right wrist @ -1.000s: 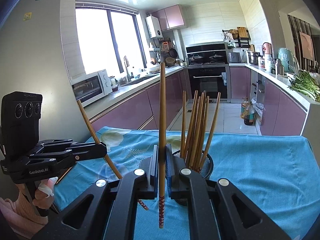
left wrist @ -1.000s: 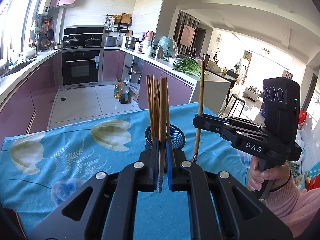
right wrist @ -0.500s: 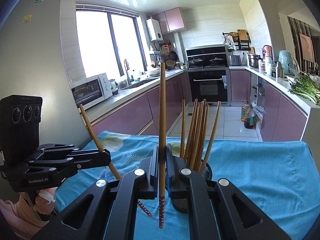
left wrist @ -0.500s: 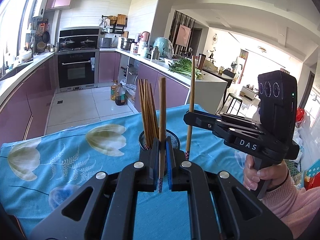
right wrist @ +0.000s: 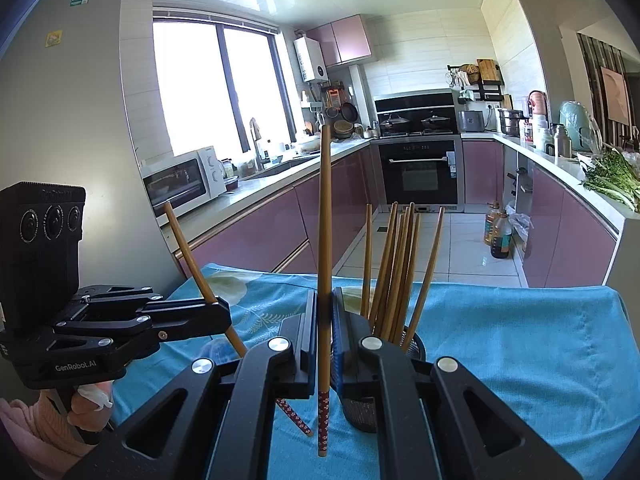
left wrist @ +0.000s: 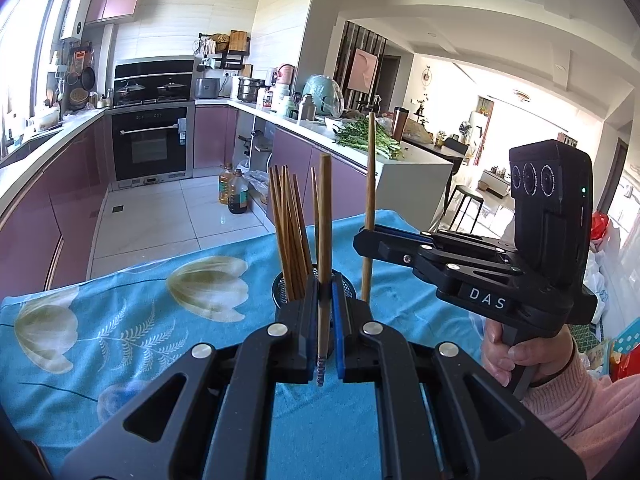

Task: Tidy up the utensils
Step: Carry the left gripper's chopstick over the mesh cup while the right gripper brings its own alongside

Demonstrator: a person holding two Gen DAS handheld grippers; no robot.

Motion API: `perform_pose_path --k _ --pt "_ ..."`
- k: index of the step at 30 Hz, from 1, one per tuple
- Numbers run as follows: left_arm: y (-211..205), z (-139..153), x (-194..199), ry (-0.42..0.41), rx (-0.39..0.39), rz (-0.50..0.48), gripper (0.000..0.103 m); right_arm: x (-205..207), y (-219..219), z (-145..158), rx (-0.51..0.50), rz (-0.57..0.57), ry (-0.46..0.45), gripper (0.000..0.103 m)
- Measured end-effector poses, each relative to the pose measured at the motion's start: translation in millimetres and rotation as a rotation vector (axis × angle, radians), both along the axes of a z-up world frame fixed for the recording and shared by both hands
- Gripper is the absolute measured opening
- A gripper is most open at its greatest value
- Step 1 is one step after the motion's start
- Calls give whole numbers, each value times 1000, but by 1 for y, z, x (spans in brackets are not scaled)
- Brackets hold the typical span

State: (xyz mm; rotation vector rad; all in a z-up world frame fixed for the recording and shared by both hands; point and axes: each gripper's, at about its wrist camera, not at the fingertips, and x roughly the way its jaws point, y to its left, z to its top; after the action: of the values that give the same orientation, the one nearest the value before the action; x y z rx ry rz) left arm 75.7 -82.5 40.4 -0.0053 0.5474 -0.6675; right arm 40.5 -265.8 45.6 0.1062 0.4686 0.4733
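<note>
A black mesh holder stands on the blue flowered tablecloth with several brown chopsticks upright in it. My left gripper is shut on one chopstick, held upright just in front of the holder. To its right, my right gripper is shut on another chopstick. In the right wrist view the right gripper clamps its upright chopstick just left of the holder. The left gripper holds its chopstick tilted.
The table's far edge drops to the tiled kitchen floor, where oil bottles stand. Purple cabinets and an oven line the room. Hands in pink sleeves hold both gripper handles.
In the right wrist view the left gripper has edged slightly right, towards the holder. The holder and right gripper sit a little further left in the left wrist view. Both grips are unchanged.
</note>
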Motion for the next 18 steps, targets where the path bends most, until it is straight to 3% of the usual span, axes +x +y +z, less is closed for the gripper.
perform_pose_path --k 18 --pt "-4 17 2 -21 -8 -14 7 4 -4 9 10 5 -25 6"
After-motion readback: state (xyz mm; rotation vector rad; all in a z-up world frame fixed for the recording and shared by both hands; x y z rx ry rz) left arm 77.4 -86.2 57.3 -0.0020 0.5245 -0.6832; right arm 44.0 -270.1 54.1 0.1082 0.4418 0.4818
